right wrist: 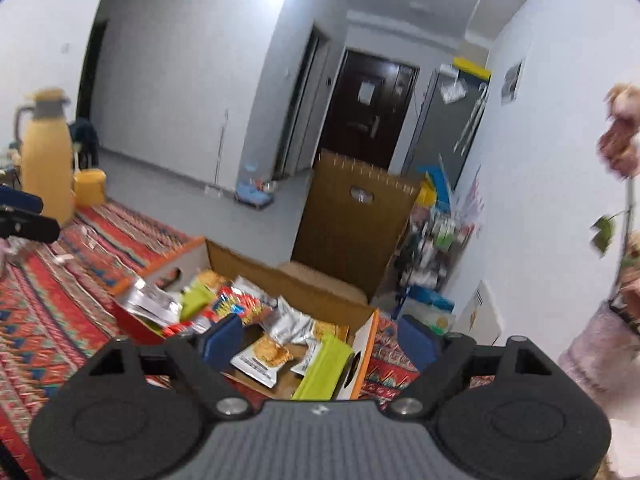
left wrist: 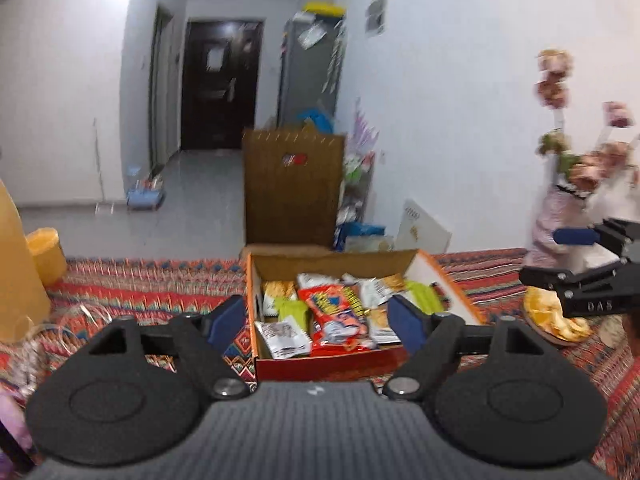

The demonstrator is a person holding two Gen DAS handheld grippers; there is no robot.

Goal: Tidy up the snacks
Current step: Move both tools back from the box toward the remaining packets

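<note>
The tabletop (left wrist: 140,284), under a red patterned cloth, is filling the lower half of both views, and the box (left wrist: 332,364) of snacks is sitting on it at the centre of the left view and lower centre of the right view. The box is lying open, its flap standing up at the back, with packets heaped loosely inside.

Both tongs are hovering near the box and gripping nothing. The left tongs (left wrist: 320,320) are spread wide, framing the box's front wall at bottom centre. The right tongs (right wrist: 320,340) are likewise released, angled over the box's near corner from the other side.

Judging from this, the step in hand is picking a packet out of the pile for sorting. The red packet (left wrist: 340,320) is lying on top in the middle of the left view, so it looks the easiest first pick. The green packet (right wrist: 324,368) is leaning against the box wall, low in the right view; taking it by its free upper edge would probably be safer than pushing down on it.

The packets are probably slippery and crinkly, so it would help to pinch a sealed edge rather than the puffed middle. One pair of tongs could brace the box wall while the other lifts, since the light box may slide on the cloth.
</note>
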